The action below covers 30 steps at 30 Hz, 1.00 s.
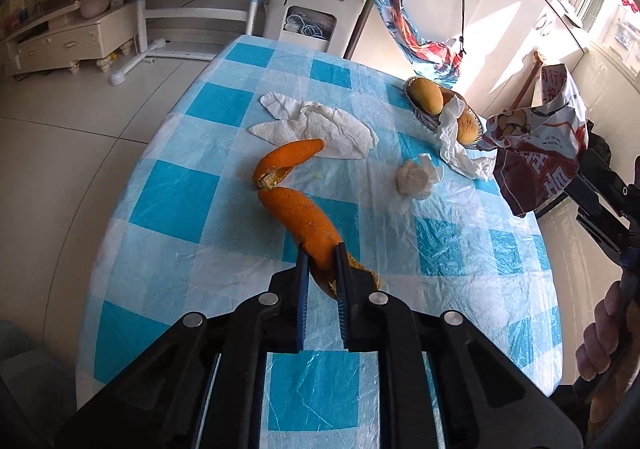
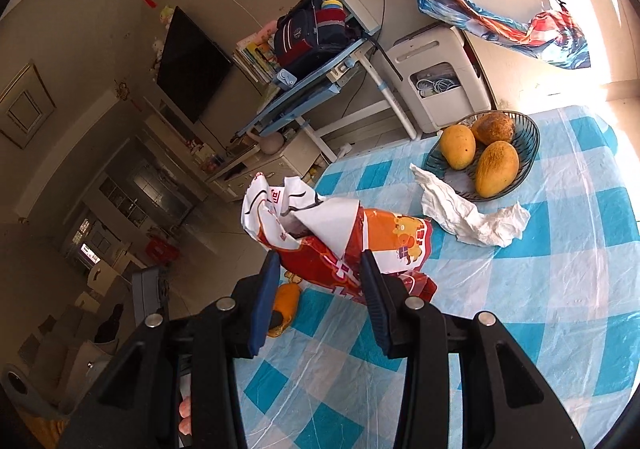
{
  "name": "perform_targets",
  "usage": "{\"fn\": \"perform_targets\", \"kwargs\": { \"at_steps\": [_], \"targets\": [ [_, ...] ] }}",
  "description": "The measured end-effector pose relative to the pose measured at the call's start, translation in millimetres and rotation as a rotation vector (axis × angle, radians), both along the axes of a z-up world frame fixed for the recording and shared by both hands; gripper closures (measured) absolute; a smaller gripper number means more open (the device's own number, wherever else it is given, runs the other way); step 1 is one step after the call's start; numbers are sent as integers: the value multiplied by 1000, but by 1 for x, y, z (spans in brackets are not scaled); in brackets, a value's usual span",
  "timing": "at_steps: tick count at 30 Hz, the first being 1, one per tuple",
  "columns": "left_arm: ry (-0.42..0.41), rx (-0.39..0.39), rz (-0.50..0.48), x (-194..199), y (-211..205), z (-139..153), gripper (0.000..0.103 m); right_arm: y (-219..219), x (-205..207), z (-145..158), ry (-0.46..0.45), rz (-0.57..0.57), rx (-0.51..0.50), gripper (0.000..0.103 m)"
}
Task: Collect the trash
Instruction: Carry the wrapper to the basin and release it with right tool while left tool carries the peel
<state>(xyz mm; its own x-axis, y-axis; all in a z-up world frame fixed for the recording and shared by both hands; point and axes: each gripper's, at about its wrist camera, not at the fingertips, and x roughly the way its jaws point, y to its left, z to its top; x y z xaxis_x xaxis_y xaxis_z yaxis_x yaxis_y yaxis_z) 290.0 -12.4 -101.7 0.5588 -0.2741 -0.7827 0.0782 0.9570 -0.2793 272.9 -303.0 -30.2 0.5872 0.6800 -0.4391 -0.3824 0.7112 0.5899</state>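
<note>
Left wrist view: the orange peel (image 1: pixel 298 215) is lying long-ways, running away from the left gripper (image 1: pixel 322 269) toward the far side of the checked table (image 1: pixel 168 201).
Peel and tool: the near end is sitting between the two blue pads.
Left gripper: it is pinching that near end of the peel.
Bag: the snack bag (image 2: pixel 348 245) is hanging off to the right, over the table edge.
Right gripper (image 2: pixel 320 281): it is squeezing the bag.
Nearer hand: the left one is holding the peel.
Other trash: the white tissue (image 1: pixel 320 127) and the tissue ball (image 1: pixel 416 177) are lying past the peel.
Fruit: three mangoes are sitting in the bowl (image 2: pixel 530 147).
</note>
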Motion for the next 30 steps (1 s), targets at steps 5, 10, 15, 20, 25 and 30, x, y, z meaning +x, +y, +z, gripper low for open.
{"fn": "perform_targets", "kwargs": {
  "at_steps": [5,10,15,20,25,30],
  "targets": [
    [-5,-26,-7,-35,20,11,91,24,-40,0,-22,53,-8,62],
    [-17,-29,6,-67,39,19,91,48,-87,-7,-13,114,-37,62],
    [-18,-13,1,-91,51,20,91,72,-136,-19,24,194,-79,61],
    [-40,-101,-24,-107,63,25,91,111,-183,-36,56,323,-210,61],
    [82,-192,-29,-77,64,4,93,154,-209,-69,120,457,-366,61],
    [5,-240,-118,-91,53,32,93,183,-230,-107,182,555,-528,61]
  ]
}}
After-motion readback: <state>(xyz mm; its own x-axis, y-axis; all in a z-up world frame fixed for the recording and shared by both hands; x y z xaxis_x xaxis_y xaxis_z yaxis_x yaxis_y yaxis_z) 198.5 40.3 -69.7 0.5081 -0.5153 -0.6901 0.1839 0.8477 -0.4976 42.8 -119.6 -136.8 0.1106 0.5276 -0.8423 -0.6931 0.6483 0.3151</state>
